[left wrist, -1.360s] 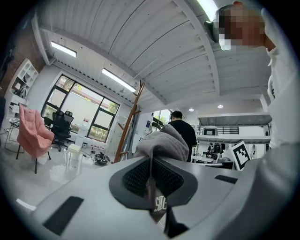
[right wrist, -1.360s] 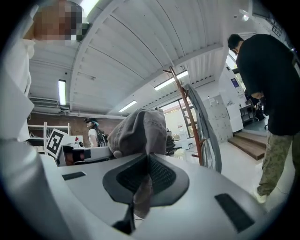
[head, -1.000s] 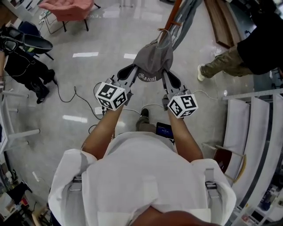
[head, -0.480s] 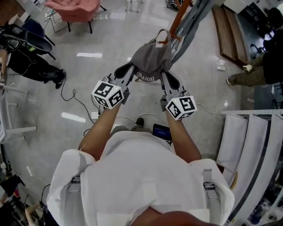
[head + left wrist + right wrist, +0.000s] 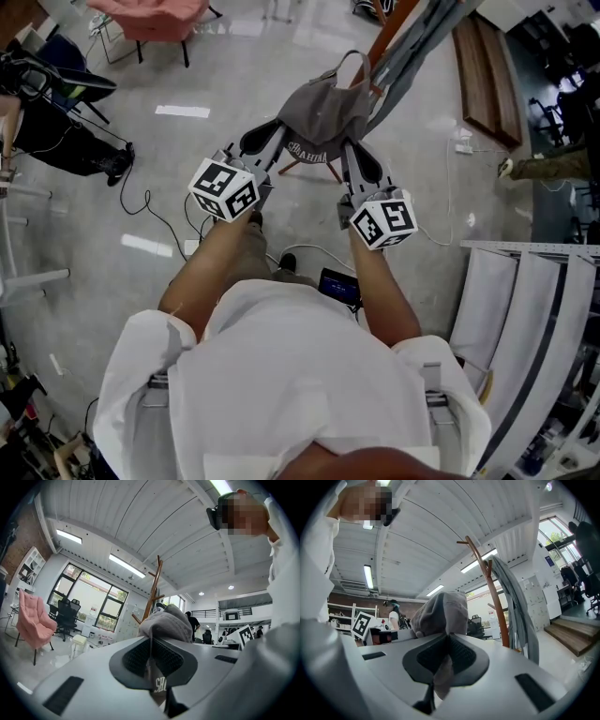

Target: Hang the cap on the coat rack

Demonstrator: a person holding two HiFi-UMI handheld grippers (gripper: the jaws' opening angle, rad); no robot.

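**Head view, nearest first.** The person's white shirt [image 5: 281,375] and bare forearms [image 5: 211,272] lead out to the two marker cubes [image 5: 225,187]. Beyond the cubes, the left gripper [image 5: 269,141] and right gripper [image 5: 353,157] each hold one side of the grey cap [image 5: 323,112]. The cap hangs between them in the air, high above the floor [image 5: 187,84] and just short of the coat rack [image 5: 386,33].

In each gripper view the jaws are closed on a thin fold of the cap's edge, and the crown bulges above the pads. A strap loop [image 5: 353,62] stands up from the far side of the cap, nearest the rack. A grey garment [image 5: 417,42] drapes from the rack. Cables [image 5: 148,208] cross the floor below, and a pink chair [image 5: 150,14] stands well beyond.

**Likely failures, as judged:**
- (a) Each grip takes only a narrow pinch of soft cloth. A tug against the rack could pull the cap out of one gripper and leave it dangling or dropped.
- (b) The garment covers part of the rack, so the cap may catch on cloth rather than seat on a bare peg [image 5: 153,574].
- (c) Opening the jaws before the cap rests over a peg would let it fall.
- (d) Pressing on the slim pole could rock the rack.
- (e) A step forward risks the cables underfoot.
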